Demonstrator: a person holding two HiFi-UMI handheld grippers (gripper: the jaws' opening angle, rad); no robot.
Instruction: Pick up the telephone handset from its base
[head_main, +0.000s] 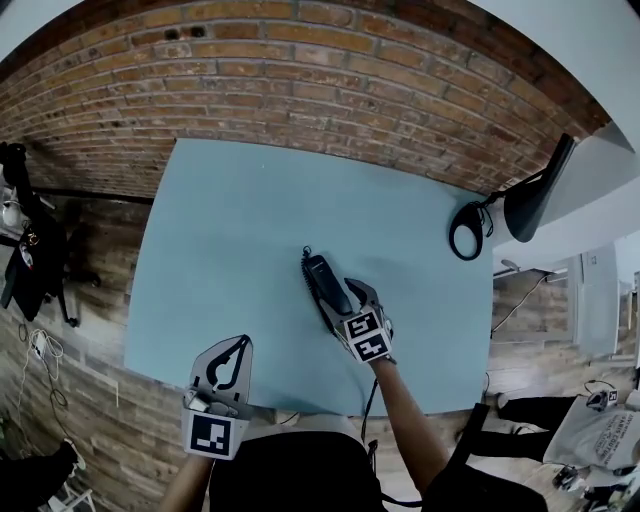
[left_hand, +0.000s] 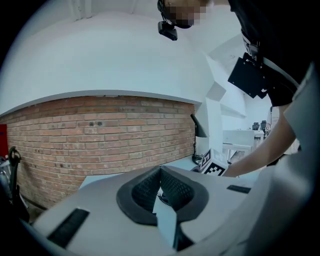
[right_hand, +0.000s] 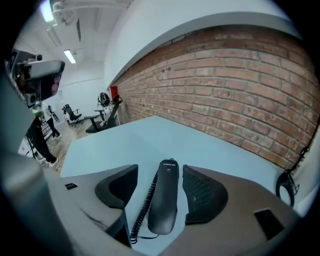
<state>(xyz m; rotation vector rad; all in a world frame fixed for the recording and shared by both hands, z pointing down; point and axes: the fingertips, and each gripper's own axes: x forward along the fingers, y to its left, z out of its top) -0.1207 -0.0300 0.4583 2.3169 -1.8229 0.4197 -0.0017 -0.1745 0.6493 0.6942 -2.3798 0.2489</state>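
Nothing is lifted yet: the telephone handset (right_hand: 165, 205) lies on the surface (head_main: 250, 220), framed by the spread jaws of the right hand-held gripper (right_hand: 160, 172) without being pressed, so closing and raising are judged left; the left hand-held gripper (left_hand: 160, 175) is clenched, empty.

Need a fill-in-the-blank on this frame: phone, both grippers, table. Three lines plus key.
The right gripper's jaws stand ____, one on each side of the telephone handset, not pressing on it.
The left gripper's jaws are ____, with nothing between them.
The handset's ____ cord lies beside it on the blue table.
Missing words: open; shut; coiled.
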